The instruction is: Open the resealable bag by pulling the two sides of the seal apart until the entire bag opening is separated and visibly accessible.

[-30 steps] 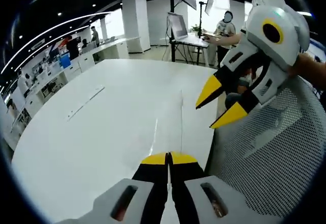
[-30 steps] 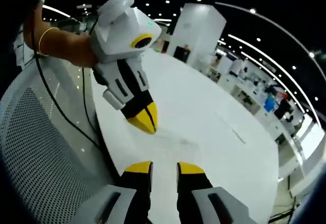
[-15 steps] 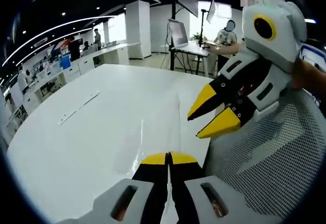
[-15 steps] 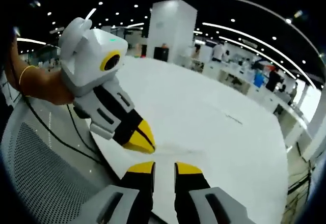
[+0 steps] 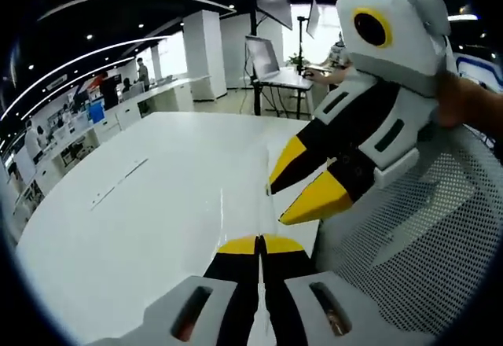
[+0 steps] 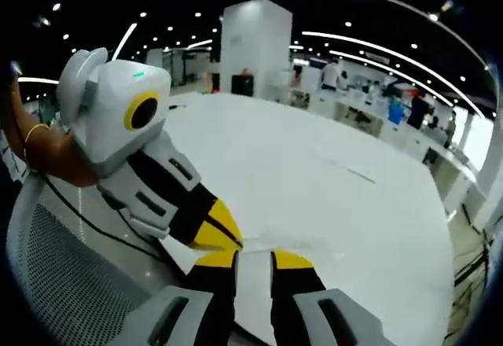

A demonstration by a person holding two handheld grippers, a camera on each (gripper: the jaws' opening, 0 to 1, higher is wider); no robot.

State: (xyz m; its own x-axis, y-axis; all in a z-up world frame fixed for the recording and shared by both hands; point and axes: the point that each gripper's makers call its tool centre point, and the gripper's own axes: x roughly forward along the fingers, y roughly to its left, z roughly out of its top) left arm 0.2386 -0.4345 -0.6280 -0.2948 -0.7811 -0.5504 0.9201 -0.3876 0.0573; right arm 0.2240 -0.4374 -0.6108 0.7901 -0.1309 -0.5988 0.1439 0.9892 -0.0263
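Left gripper view: the left gripper (image 5: 260,244) is sitting clenched, yellow tips pressed together on the near edge of the clear resealable bag (image 5: 250,196), which is lying flat on the white table (image 5: 141,228). The right gripper (image 5: 300,181) is coming in from the right with jaws parted, hovering just above the bag's edge. A mesh chair back (image 5: 424,267) is standing beside the table. Right gripper view: the right gripper (image 6: 254,259) is showing its tips spread apart, with the left gripper (image 6: 216,232) pinched shut just beside them.
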